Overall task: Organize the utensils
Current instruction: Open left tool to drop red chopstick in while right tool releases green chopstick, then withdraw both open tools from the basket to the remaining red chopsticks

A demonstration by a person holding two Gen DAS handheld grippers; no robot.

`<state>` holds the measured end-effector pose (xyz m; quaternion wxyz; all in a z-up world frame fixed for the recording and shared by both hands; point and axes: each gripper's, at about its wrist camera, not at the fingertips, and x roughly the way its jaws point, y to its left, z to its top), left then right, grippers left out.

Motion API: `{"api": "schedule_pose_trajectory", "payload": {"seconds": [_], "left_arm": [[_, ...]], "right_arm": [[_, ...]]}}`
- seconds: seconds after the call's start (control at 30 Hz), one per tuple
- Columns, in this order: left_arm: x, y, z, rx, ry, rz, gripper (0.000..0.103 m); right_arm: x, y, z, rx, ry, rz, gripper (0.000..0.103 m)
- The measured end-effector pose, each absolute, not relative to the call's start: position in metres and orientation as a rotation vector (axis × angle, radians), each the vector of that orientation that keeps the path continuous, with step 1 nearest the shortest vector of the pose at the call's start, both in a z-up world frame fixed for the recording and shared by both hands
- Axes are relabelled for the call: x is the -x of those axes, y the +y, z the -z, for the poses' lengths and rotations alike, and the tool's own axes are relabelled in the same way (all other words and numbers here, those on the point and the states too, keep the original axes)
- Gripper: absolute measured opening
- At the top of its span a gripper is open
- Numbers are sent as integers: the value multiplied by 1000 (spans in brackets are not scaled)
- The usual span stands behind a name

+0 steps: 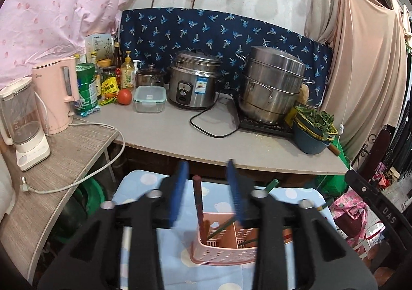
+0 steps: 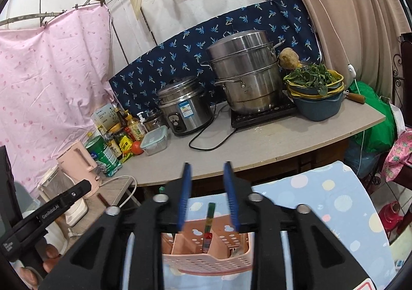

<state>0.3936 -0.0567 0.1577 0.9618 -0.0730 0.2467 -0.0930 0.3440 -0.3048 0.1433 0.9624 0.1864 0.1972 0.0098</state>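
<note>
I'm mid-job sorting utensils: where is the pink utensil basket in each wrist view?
Left wrist: pink utensil basket bottom centre, below the open left gripper.
Right wrist: basket bottom centre, below the open right gripper.
Shared landmark: rice cooker on the counter.

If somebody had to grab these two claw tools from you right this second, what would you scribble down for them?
Left claw: open, holding nothing, above the pink utensil basket.
Right claw: open, holding nothing, above the same basket.
Things: the basket sits on the blue dotted cloth. A dark red chopstick and green chopsticks stand in it; from the right view a green stick with a red patterned end stands in a middle compartment.
Done: those sticks are in the basket.
Left: I see no loose utensils in either view; check the cloth beneath the claws, which the tools hide.
</note>
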Motion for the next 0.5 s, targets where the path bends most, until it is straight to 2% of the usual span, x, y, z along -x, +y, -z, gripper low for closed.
{"api": "schedule_pose_trajectory", "payload": {"seconds": [0.07, 0.5], "left_arm": [[-389, -55, -158, 143, 488, 175, 46], [-362, -54, -156, 64, 503, 135, 46]], "right_arm": [[-341, -303, -145, -366, 402, -26, 33], [-299, -289, -150, -300, 411, -49, 33]]}}
